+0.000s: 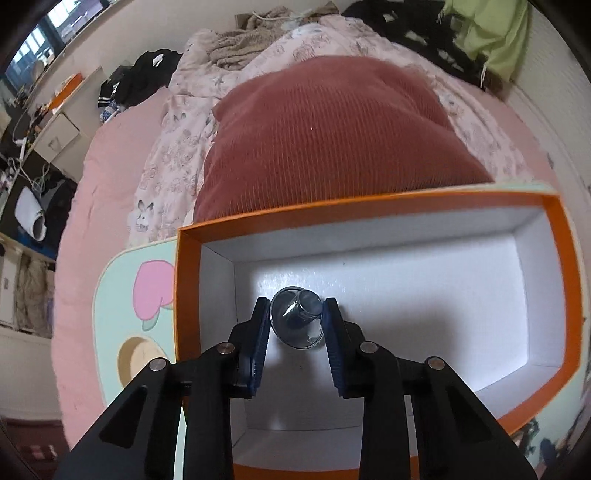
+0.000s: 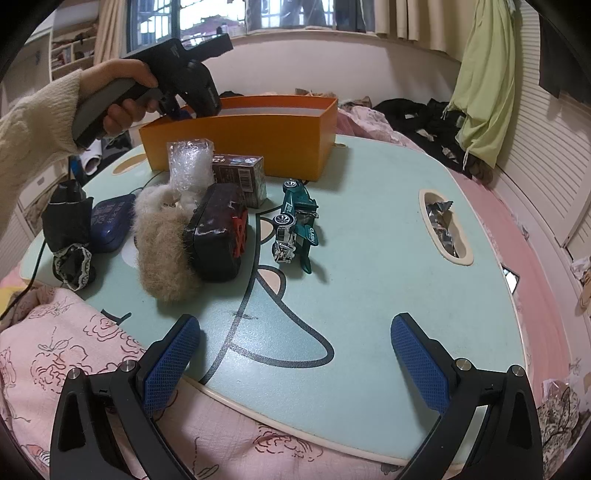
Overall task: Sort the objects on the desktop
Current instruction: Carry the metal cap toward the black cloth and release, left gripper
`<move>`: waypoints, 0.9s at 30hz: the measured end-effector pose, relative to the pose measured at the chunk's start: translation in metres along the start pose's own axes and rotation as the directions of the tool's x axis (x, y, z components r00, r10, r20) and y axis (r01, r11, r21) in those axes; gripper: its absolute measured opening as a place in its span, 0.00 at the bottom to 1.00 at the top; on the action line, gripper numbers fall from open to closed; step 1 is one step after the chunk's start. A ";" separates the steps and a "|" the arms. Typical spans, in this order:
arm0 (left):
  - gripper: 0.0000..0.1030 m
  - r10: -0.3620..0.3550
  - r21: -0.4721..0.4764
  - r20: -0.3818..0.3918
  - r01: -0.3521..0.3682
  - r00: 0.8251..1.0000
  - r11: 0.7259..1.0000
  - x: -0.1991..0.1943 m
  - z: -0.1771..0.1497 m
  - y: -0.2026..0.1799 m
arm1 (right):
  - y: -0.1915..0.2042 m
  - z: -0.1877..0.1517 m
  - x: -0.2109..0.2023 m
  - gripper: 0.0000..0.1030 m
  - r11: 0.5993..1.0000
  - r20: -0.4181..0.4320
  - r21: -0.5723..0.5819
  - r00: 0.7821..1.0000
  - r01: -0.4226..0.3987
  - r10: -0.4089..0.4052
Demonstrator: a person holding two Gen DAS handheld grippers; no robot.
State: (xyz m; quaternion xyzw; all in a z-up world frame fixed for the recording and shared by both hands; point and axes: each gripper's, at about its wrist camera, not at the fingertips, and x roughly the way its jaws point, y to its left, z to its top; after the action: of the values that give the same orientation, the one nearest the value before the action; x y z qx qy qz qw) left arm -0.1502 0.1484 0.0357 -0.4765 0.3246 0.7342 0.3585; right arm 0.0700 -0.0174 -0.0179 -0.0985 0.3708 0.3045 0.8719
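Holding small glass cup (image 1: 297, 317) inside orange box (image 1: 369, 206), left gripper (image 1: 296, 314).

Daylight only, from the window (image 2: 207, 22) at top of the right wrist view; panes w/ mild glare. Room soft, evenly lit, a bit dim toward corners. Soft shadows on the table (image 2: 369, 240) beside objs. Left wrist view: white inside of the orange box (image 1: 369, 266) bright, dark shadow in it under the gripper. Right rim of box smeared w/ blur. Both views: strong fisheye bend, black vignette at edges.
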 end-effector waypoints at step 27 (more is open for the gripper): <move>0.77 -0.275 0.092 0.443 0.262 0.853 0.961 -0.124 -0.199 0.022 | -0.002 -0.001 0.001 1.00 1.000 0.000 -0.022 1.000 -0.009 0.009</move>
State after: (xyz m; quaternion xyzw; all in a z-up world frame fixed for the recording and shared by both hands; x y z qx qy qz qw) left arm -0.0402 -0.0531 0.0878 -0.3284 0.1733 0.7626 0.5297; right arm 0.0709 -0.0191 -0.0193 -0.1065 0.3678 0.3124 0.8694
